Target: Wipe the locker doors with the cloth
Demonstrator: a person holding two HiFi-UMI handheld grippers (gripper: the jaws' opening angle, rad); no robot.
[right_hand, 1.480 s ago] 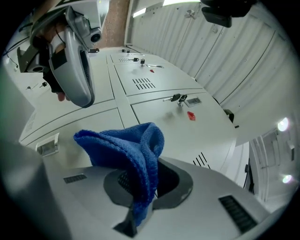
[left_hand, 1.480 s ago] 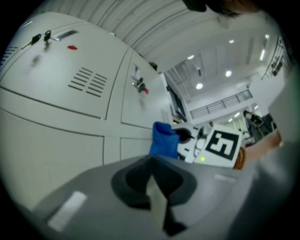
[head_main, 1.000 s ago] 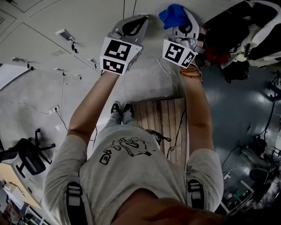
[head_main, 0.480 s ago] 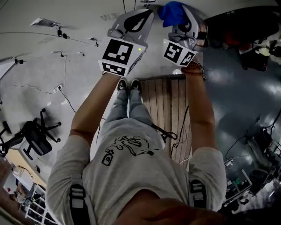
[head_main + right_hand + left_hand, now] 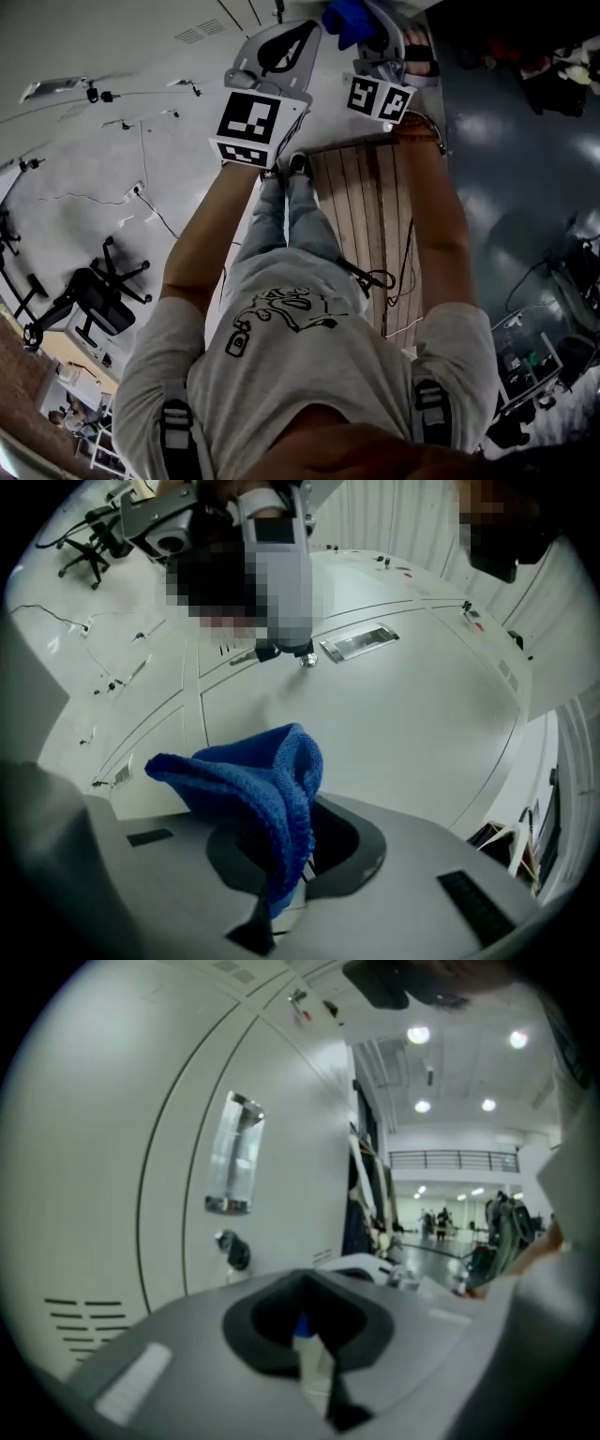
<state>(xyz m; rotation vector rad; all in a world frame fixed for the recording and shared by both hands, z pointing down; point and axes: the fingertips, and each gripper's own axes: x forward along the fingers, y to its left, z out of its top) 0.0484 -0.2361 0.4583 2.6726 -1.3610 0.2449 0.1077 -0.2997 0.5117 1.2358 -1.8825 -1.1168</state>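
Note:
A blue knitted cloth [image 5: 262,789] droops over my right gripper [image 5: 286,892], whose jaws are shut on its lower edge. In the head view the cloth [image 5: 345,21] sticks up from the right gripper [image 5: 380,42] at the top edge. A white locker door [image 5: 403,714] with a metal label plate [image 5: 358,642] and a lock knob [image 5: 307,658] faces that gripper, a little apart from the cloth. My left gripper [image 5: 309,1354] is shut and holds nothing. It points along a locker door [image 5: 112,1194] with a label holder [image 5: 234,1152] and lock [image 5: 234,1251]. The left gripper [image 5: 277,47] is raised beside the right one.
A wooden slatted platform [image 5: 361,216] lies by the person's feet. A black office chair [image 5: 94,300] stands at the left, with cables [image 5: 150,202] across the floor. Equipment clutter [image 5: 534,356] fills the right side. Hanging clothes [image 5: 367,1194] follow the lockers.
Both grippers have risen toward the top of the head view and the floor scene has slid down and left. The cloth stays in the right gripper.

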